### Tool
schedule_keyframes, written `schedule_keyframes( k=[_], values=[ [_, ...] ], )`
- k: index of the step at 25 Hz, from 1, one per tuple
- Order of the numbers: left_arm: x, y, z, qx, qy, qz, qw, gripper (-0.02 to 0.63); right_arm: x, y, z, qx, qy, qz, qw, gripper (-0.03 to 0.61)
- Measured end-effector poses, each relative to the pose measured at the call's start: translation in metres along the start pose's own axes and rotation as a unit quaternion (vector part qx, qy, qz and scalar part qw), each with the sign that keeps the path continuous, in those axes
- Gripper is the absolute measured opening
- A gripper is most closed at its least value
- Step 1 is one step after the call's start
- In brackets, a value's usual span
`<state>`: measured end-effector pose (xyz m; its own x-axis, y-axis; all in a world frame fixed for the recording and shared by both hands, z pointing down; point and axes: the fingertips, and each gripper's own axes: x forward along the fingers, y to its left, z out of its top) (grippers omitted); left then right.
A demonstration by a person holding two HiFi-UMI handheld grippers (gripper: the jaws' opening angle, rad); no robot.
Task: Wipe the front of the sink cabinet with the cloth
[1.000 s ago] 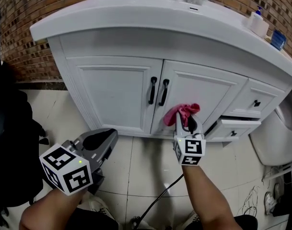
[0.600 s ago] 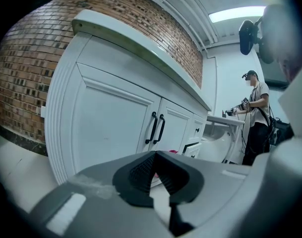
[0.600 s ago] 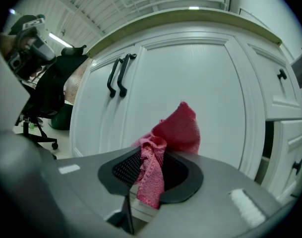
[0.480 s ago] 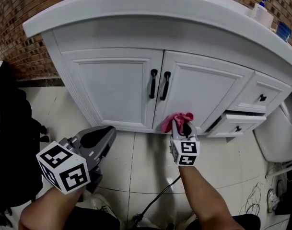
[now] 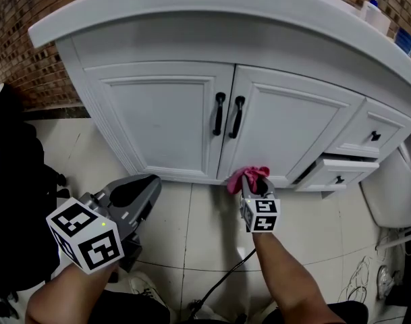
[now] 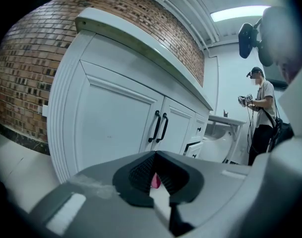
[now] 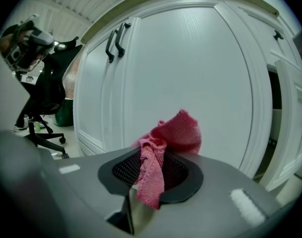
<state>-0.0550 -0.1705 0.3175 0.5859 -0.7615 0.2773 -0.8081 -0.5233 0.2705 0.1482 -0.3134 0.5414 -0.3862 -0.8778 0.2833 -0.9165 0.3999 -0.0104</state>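
Observation:
The white sink cabinet (image 5: 165, 120) fills the upper half of the head view, with two black door handles (image 5: 221, 113) at its middle. My right gripper (image 5: 254, 184) is shut on a pink cloth (image 5: 248, 176), which lies against the bottom edge of the right door. In the right gripper view the cloth (image 7: 173, 135) bunches out of the right gripper (image 7: 151, 170) in front of the white door panel (image 7: 190, 68). My left gripper (image 5: 148, 184) hangs low at the left over the floor, apart from the cabinet. The left gripper (image 6: 154, 175) stands shut with nothing held.
A drawer (image 5: 333, 174) at the lower right of the cabinet stands slightly open. A toilet (image 5: 394, 194) is at the far right. A black cable (image 5: 218, 282) runs over the tiled floor, dark gear (image 5: 16, 181) stands at left, and a person (image 6: 260, 113) stands beyond the cabinet.
My right gripper has slid the pink cloth down the right door from just below the handles to its bottom edge. The left gripper has hardly moved.

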Motion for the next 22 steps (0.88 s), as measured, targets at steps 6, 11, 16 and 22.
schedule_keyframes(
  k=[6,11,16,22],
  values=[
    [-0.002,0.003,-0.001,-0.002,0.0,0.002,1.0,0.006,0.005,0.0,-0.017,0.008,0.024,0.0,1.0,0.103],
    [-0.004,0.0,0.003,-0.001,-0.006,-0.002,1.0,0.006,0.003,0.002,-0.016,0.01,0.05,0.006,0.999,0.103],
    [-0.011,-0.003,0.007,-0.003,-0.014,-0.008,0.9999,0.006,-0.023,0.051,0.041,-0.04,-0.047,0.033,0.998,0.103],
    [-0.022,0.0,0.016,-0.007,-0.03,-0.006,0.9995,0.006,-0.043,0.101,0.143,-0.04,-0.162,0.053,0.985,0.103]
  ],
)
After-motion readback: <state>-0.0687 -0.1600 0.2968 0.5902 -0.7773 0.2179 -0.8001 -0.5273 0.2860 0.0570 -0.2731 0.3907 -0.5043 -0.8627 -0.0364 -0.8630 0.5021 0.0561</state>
